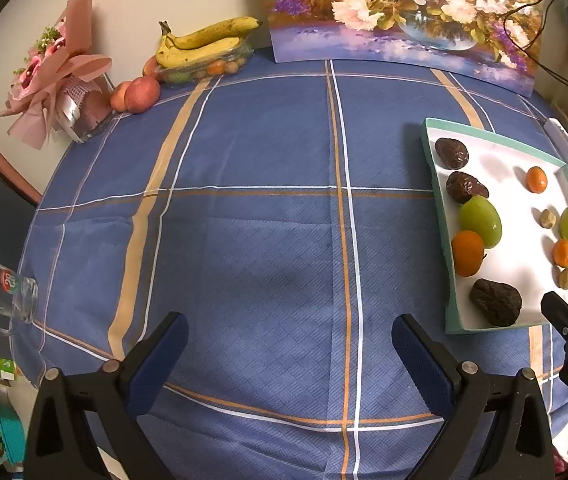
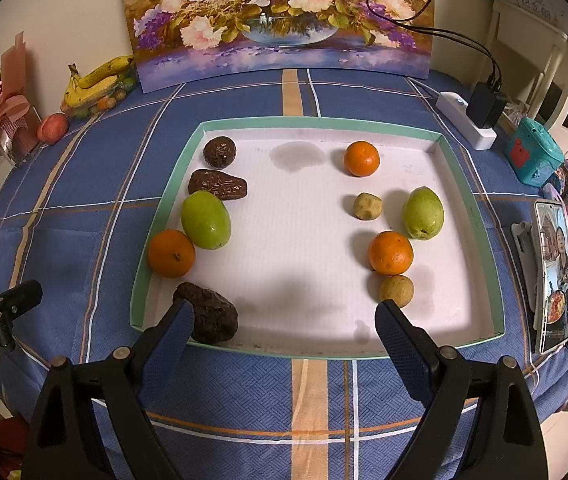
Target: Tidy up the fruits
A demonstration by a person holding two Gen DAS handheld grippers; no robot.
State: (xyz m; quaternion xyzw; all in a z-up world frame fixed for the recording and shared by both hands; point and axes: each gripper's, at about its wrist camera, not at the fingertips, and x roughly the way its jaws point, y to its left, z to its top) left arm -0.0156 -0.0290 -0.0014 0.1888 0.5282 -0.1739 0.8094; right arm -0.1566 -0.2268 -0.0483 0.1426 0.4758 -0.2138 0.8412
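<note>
Both the left gripper (image 1: 289,342) and right gripper (image 2: 284,330) gape empty before the tray (image 2: 315,123), whose fruits (two mixed columns) seem unsorted.

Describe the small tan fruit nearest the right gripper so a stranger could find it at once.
Start at the white tray with the mint-green rim on the blue checked cloth. Follow its right-hand column of fruit to the near end: the small tan fruit touches an orange, and is smaller, duller and brownish.
</note>
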